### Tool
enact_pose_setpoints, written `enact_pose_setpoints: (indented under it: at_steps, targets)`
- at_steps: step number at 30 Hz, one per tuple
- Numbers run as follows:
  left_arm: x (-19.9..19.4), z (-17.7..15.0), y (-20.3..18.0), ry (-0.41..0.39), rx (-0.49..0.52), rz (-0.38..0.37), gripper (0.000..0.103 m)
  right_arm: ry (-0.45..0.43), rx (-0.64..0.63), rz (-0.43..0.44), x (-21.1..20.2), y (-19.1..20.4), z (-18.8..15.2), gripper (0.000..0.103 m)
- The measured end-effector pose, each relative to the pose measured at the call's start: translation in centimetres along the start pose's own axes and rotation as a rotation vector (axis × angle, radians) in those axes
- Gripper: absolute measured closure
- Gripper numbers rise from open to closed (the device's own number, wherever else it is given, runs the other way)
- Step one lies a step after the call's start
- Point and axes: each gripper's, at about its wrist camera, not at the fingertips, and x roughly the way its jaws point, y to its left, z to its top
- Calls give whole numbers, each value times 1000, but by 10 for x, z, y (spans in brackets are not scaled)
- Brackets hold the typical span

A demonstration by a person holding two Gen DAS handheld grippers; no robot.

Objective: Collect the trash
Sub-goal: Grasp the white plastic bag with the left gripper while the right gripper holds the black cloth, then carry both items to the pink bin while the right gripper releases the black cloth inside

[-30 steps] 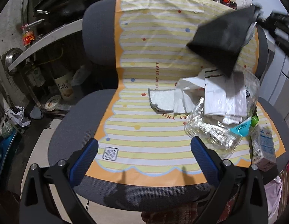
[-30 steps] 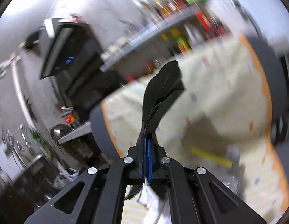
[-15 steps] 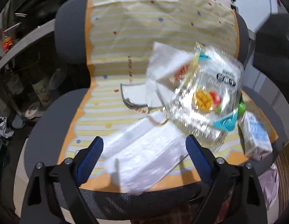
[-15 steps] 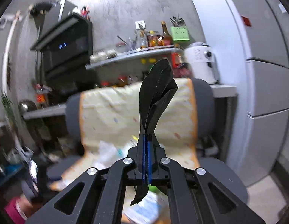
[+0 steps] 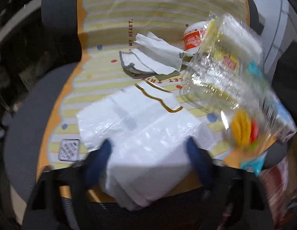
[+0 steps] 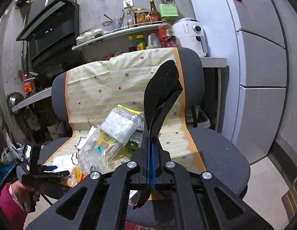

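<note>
On grey mesh chair seat (image 5: 21, 118): trash pile over yellow striped cover.
Left gripper (image 5: 148, 153) jaws spread around white plastic bag (image 5: 144, 134); right gripper (image 6: 150, 140) clenched on folded black bag (image 6: 162, 95).

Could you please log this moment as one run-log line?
left gripper: open around white bag | right gripper: shut on black bag | chair: trash remains

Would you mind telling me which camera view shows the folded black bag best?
The right wrist view shows it best: the folded black bag stands upright, sharp and centred, clamped between the closed fingers of the right gripper, in front of the chair's backrest. The left wrist view does not show the bag at all.
</note>
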Motion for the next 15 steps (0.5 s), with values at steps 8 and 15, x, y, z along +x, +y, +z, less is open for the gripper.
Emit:
enact_pose_setpoints:
  at_steps: [8, 15]
  targets:
    - [-43, 7, 2, -110, -45, 58, 102, -25, -19, -16, -6, -2, 1, 101]
    - [-118, 15, -36, -283, -18, 3, 102, -77, 15, -27, -32, -18, 8, 101]
